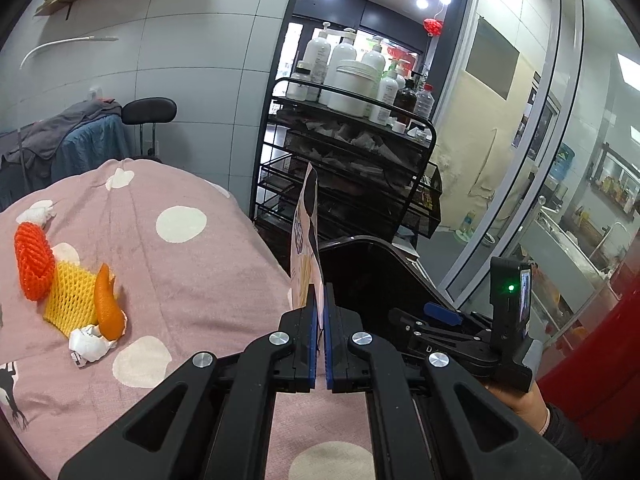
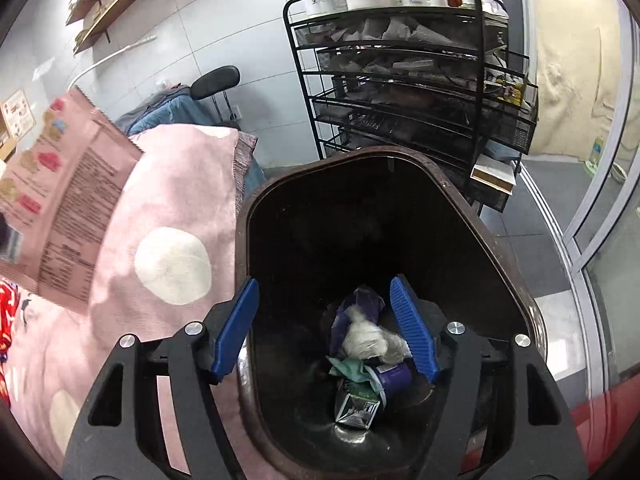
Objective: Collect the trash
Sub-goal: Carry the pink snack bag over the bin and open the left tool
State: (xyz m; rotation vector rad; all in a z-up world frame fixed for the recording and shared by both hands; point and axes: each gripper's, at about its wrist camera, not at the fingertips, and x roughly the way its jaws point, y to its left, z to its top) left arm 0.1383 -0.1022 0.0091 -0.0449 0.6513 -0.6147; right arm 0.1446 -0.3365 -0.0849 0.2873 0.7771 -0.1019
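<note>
your left gripper [image 1: 321,312] pinches the snack wrapper [image 1: 306,240] upright, probably bound for the bin [image 2: 400,184]; your right gripper [image 2: 324,324] hangs open, empty, above it.

No legible text; dense print on pink snack packet [image 2: 68,196] blurred, unreadable.

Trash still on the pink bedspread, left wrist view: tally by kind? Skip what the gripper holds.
Foam fruit nets: 2, one red, one yellow
Orange peel: 1
Crumpled white paper: 2, near wad, far wad
Total: 5
</note>
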